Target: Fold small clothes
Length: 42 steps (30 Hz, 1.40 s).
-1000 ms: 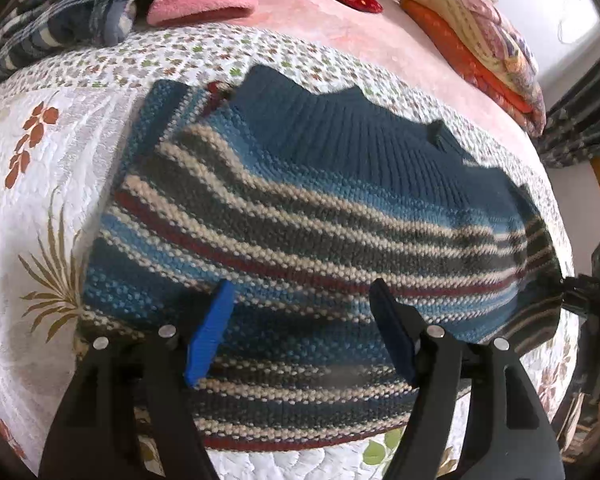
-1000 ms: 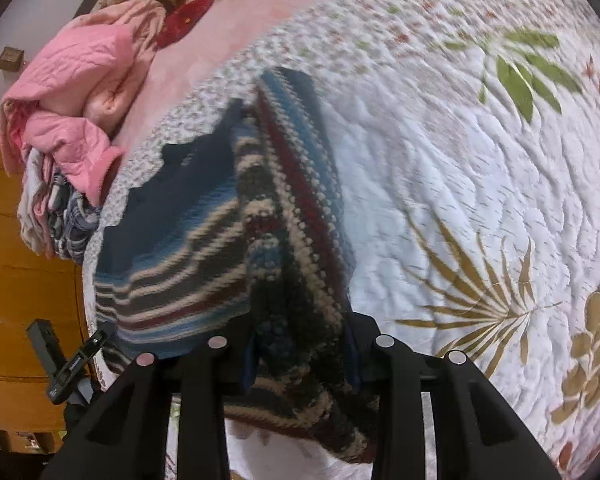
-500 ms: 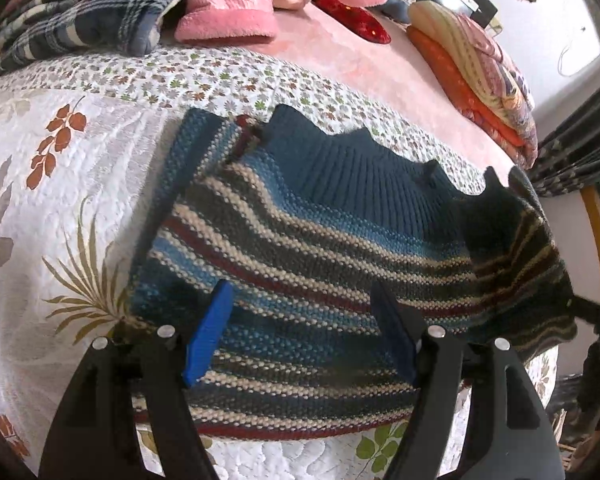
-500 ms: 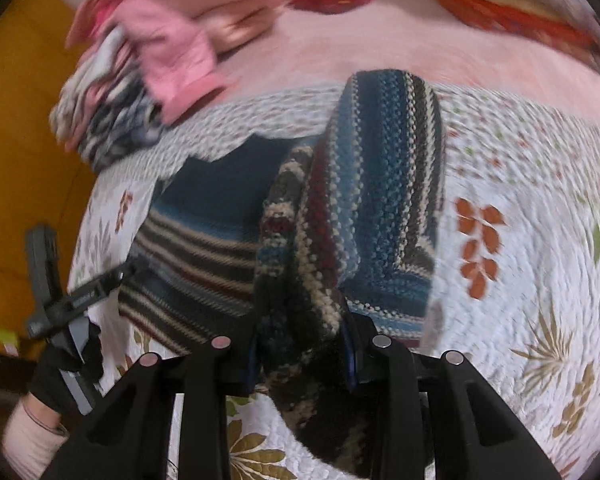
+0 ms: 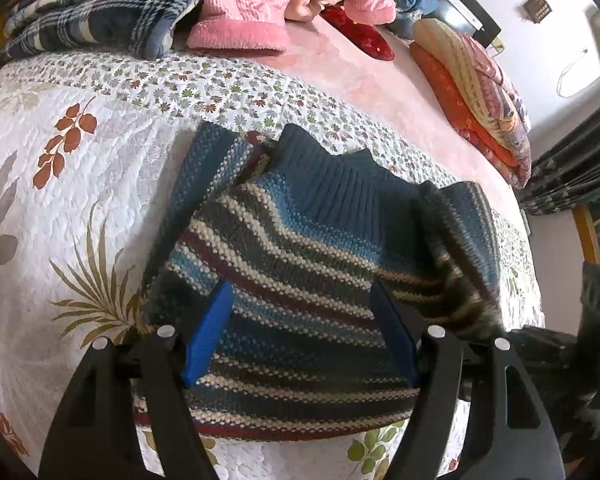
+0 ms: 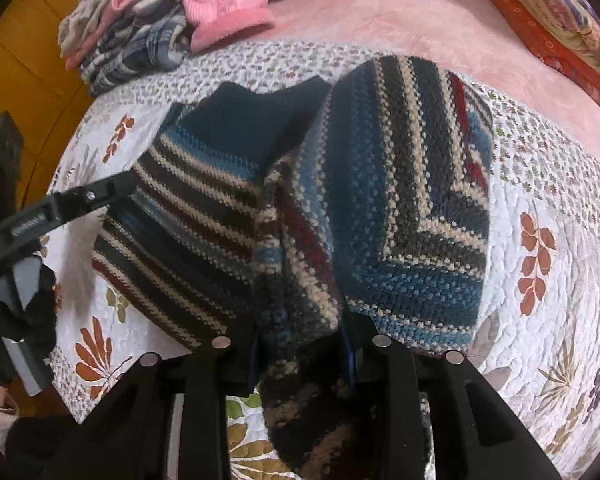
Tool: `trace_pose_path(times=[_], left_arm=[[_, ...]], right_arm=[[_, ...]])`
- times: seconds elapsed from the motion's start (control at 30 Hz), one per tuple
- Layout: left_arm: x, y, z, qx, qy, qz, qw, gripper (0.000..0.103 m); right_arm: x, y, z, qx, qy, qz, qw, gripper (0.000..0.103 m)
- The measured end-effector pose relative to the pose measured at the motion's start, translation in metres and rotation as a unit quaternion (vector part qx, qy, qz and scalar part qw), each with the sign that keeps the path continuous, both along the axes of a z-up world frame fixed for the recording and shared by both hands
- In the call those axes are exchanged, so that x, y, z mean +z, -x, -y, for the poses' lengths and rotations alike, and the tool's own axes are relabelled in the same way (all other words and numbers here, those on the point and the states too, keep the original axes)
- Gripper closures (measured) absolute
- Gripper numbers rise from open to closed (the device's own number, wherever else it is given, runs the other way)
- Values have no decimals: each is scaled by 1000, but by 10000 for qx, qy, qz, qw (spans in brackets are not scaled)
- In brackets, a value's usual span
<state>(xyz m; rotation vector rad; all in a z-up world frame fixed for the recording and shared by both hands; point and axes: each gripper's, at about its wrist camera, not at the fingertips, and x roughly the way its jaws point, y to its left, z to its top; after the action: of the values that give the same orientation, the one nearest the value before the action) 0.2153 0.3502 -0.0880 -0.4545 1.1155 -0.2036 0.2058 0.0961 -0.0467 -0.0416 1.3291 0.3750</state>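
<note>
A small striped knit sweater (image 5: 300,280) in blue, cream and maroon lies on the quilted bedspread (image 5: 80,208). My left gripper (image 5: 300,332) hovers open just above the sweater's lower body, nothing between its blue pads. My right gripper (image 6: 302,354) is shut on the sweater's sleeve (image 6: 300,300). The sleeve is lifted and drawn over the right side of the sweater (image 6: 188,216), so the striped fold (image 6: 412,200) stands up in front of me. In the left wrist view that raised sleeve (image 5: 460,248) shows at the right. The left gripper's arm (image 6: 60,204) shows at the left of the right wrist view.
A heap of pink and plaid clothes (image 5: 160,12) lies at the back of the bed. Folded orange and patterned quilts (image 5: 472,92) sit at the back right. A red cloth (image 5: 360,36) rests on the pink sheet (image 5: 380,92). A gloved hand (image 6: 16,320) holds the left gripper.
My right gripper has carried the sleeve up and inward over the sweater's right side. The left gripper has drawn back a little and stays open over the lower body.
</note>
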Motion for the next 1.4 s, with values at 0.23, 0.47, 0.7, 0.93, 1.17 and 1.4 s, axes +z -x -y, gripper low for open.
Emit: trace_pose_path(times=[0.23, 0.47, 0.7, 0.93, 1.17, 1.4], left_arm=[[4, -1, 7, -109, 138, 22, 9998, 32], [9, -4, 17, -208, 500, -15, 9985, 32], [8, -9, 36, -415, 998, -156, 9940, 32], [-8, -15, 65, -642, 1481, -451, 9859, 29], [-28, -22, 96, -737, 1848, -720, 9774, 29], [-39, -31, 125, -888, 1928, -825, 9737, 29]], right_arm=[[-11, -5, -5, -107, 78, -130, 9998, 70], [-14, -9, -9, -265, -307, -273, 9988, 44], [23, -6, 28, -695, -1561, -496, 9840, 44], [72, 19, 74, -893, -1214, -89, 9885, 44], [51, 30, 131, -1541, -1331, -233, 9788, 44], [34, 22, 147, -1624, -1219, -321, 9786, 44]])
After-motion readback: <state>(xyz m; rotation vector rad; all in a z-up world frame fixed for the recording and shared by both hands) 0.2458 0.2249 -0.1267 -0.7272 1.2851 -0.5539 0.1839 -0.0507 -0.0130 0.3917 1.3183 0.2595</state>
